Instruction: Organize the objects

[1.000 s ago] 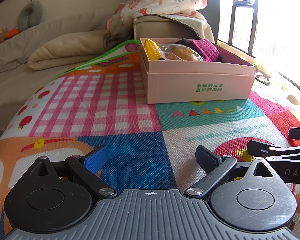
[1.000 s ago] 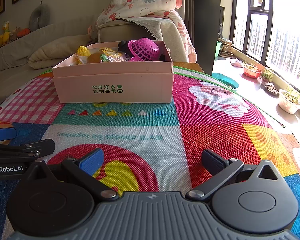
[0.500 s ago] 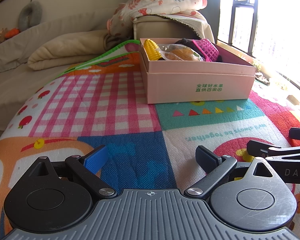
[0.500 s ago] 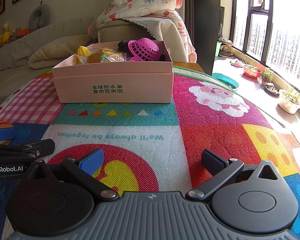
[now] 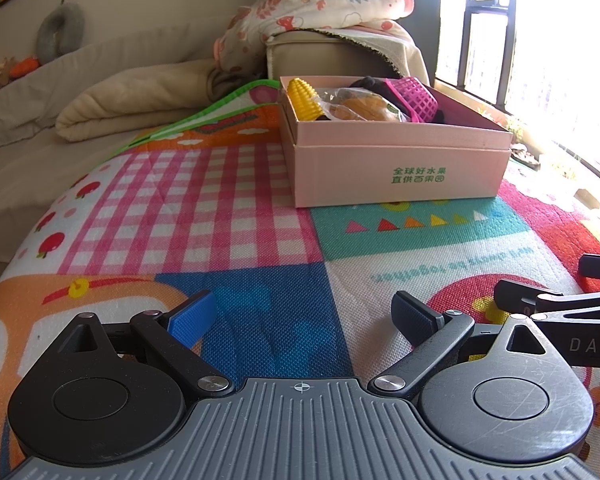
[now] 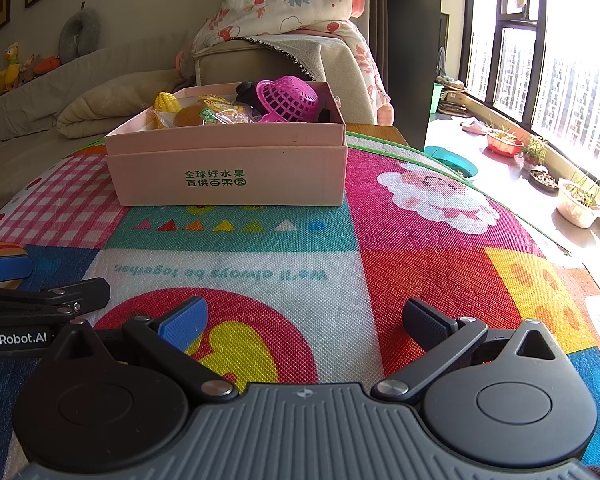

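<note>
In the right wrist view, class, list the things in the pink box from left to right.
Toy corn → wrapped bun → black thing → pink basket, all inside the box.

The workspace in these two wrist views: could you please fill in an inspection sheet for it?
Surface: colourful patchwork play mat, flat, sunlit from the right.
Job's things: pink box open on the mat, holding a toy corn cob, wrapped bread, a magenta basket tipped on its side and a dark item.
Clutter: nothing seen loose on the mat.
Grippers: left gripper and right gripper both open, empty, low over the mat, side by side.
Cables: nothing seen.
Surroundings: sofa with folded blanket, floral quilt, window, potted plants.
</note>
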{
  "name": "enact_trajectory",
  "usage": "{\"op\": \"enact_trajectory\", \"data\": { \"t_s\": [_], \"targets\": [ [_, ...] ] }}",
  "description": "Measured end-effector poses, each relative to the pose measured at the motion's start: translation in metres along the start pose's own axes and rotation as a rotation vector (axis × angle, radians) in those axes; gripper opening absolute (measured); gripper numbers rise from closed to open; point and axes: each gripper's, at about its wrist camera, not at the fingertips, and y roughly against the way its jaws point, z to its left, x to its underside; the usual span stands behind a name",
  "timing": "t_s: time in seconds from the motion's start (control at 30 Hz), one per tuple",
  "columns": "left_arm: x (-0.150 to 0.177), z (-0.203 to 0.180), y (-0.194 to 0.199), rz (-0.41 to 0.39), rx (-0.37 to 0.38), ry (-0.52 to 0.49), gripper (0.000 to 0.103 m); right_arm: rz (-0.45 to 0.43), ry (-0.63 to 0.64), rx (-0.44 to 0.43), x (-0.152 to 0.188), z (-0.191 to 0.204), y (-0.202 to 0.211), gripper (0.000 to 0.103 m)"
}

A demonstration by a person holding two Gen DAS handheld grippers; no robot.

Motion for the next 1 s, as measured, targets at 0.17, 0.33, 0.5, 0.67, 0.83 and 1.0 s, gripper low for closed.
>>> {"op": "enact_trajectory", "data": {
  "t_s": [0.17, 0.33, 0.5, 0.67, 0.83, 1.0],
  "targets": [
    [0.0006, -0.0010, 0.0010, 0.001, -0.007, -0.004, 0.099, 0.000, 0.000, 0.000, 0.0001, -0.0001, -0.0001, 0.103],
    [0.0017, -0.0004, 0.0033, 0.004, -0.013, 0.003, 0.099, 0.000, 0.000, 0.000, 0.0002, -0.0002, -0.0003, 0.103],
    [0.0021, -0.0003, 0.0036, 0.003, -0.013, 0.003, 0.099, 0.000, 0.000, 0.000, -0.0002, -0.0001, -0.0006, 0.103],
    [0.0022, 0.0003, 0.0040, 0.003, -0.005, 0.010, 0.099, 0.000, 0.000, 0.000, 0.0002, -0.0001, -0.0001, 0.103],
    [0.0024, 0.0003, 0.0045, 0.002, -0.004, 0.011, 0.099, 0.000, 0.000, 0.000, 0.0003, 0.0001, -0.0001, 0.103],
    [0.0023, 0.0005, 0.0043, 0.002, -0.004, 0.011, 0.098, 0.000, 0.000, 0.000, 0.0003, 0.0001, -0.0002, 0.103]
  ]
}}
